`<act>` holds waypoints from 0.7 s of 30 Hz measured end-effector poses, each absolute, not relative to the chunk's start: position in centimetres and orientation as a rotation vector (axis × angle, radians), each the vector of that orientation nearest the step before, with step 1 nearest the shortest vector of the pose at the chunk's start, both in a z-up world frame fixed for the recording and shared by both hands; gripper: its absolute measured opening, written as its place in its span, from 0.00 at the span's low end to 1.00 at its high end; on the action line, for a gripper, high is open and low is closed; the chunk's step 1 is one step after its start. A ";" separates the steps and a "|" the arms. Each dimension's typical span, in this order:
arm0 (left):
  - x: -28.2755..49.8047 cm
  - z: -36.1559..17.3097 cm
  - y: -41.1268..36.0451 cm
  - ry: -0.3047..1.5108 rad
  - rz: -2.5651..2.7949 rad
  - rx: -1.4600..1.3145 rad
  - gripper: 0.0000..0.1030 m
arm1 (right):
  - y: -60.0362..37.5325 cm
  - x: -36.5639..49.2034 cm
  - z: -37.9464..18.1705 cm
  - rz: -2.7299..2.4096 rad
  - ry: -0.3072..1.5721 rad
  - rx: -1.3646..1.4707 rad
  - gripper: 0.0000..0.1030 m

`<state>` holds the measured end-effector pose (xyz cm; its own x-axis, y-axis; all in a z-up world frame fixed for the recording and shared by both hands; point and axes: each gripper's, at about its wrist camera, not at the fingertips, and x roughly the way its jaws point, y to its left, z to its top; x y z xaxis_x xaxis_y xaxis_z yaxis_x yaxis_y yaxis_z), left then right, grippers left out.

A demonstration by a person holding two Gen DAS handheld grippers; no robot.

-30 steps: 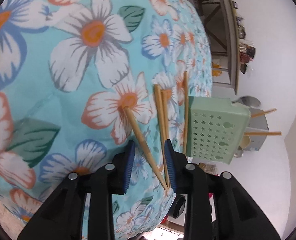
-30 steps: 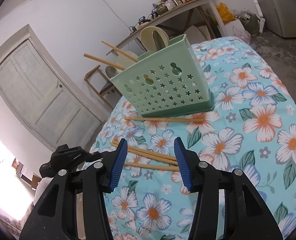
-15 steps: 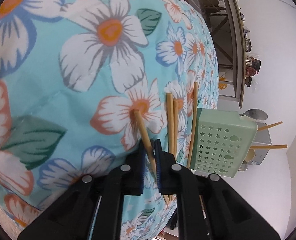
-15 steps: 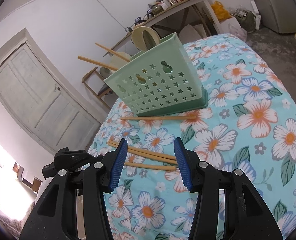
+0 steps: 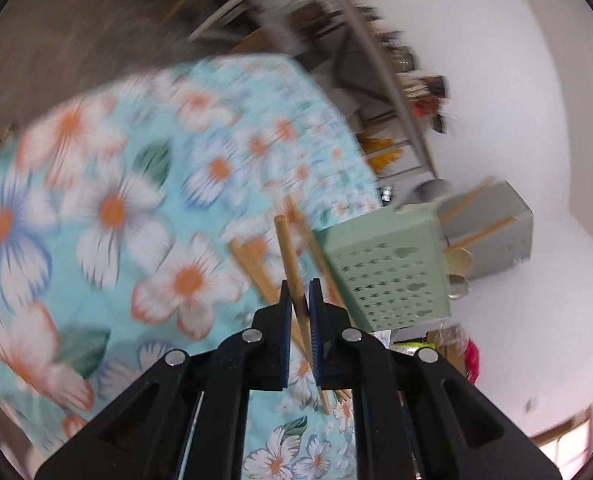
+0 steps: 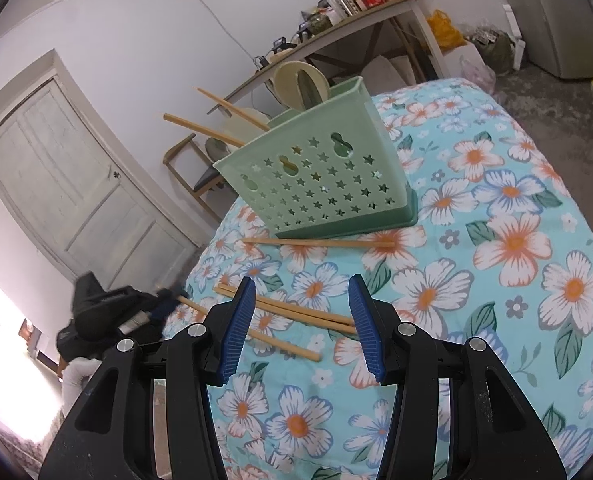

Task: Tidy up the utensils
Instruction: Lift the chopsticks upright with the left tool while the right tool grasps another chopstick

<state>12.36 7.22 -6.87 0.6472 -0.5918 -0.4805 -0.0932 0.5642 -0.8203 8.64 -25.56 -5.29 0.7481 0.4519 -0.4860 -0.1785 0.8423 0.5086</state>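
Four chopsticks are still out of the holder. Left gripper has its jaws pinched on one chopstick; they have just been closing, and the stick now runs between the pads toward 12 o'clock, apparently lifted clear of the flowered cloth on the counter. Left wrist view is heavily motion-blurred, so contact with the cloth can't be confirmed either way.

Right gripper hangs over the counter with jaws spread and nothing between them. Just past its tips lies a pair of chopsticks side by side, running from 10 to 4 o'clock. Further out, a single chopstick lies crosswise, its far end touching or nearly touching the base of the green holder. Holder sits at 12 o'clock from the right gripper, perforated with stars, already carrying two chopsticks and a pale spoon or ladle sticking out the top.

Step in hand, as I judge it: pick done, transport starting. Next move calls for carrying the held stick over the holder's open top, tipping it more upright, then releasing. Risk: the stick pivots in the narrow pinch.
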 end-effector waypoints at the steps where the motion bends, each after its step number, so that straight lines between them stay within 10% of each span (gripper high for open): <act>1: 12.2 -6.2 7.4 0.812 -0.350 -0.916 0.06 | -25.5 8.6 -5.1 0.357 0.635 0.444 0.46; 21: 9.8 1.0 12.3 0.481 -0.704 -0.728 0.05 | -15.5 15.5 -4.0 0.620 0.699 -0.076 0.23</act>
